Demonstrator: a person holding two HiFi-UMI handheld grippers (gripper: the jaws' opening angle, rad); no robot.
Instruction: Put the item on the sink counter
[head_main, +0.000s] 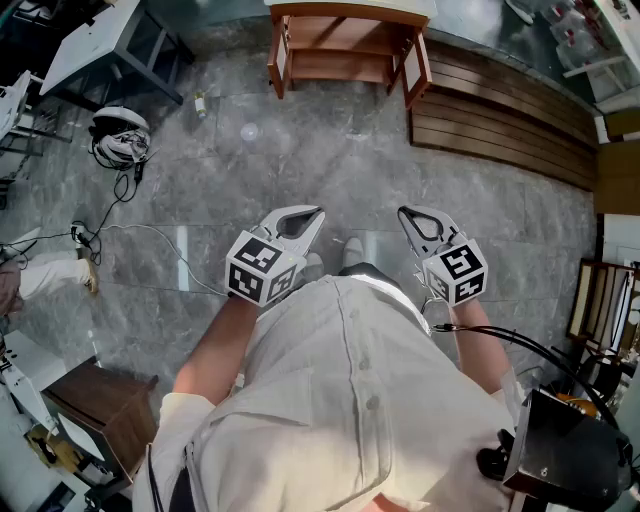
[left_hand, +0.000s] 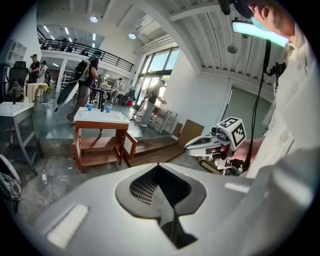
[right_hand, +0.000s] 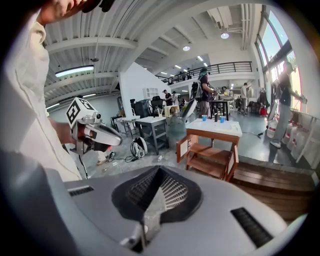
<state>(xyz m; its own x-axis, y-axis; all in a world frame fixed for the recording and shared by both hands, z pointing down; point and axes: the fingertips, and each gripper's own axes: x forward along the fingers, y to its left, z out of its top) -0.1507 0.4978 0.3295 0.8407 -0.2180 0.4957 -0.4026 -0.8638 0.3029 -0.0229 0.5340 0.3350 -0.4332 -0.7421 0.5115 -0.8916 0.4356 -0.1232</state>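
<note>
Progress on this one looks like basically zero so far. The left gripper (head_main: 316, 213) and right gripper (head_main: 404, 213) are both held out in front of the person's chest, tilted down at the floor. Each has its jaws pressed fully together with nothing between them.

The sink counter (right_hand: 215, 131), a wooden stand with a white surface on top, is well ahead across the stone floor, with two blue cups (right_hand: 204, 118) sitting on it.

Which thing is "the item", I honestly can't tell. There's a small bottle (head_main: 200, 103) lying on the floor off to the left of the stand, so that's my best guess, but nothing confirms it.

So everything's still left, as I read it: go to the item, open up, grab it, carry it over and set it on that surface.
</note>
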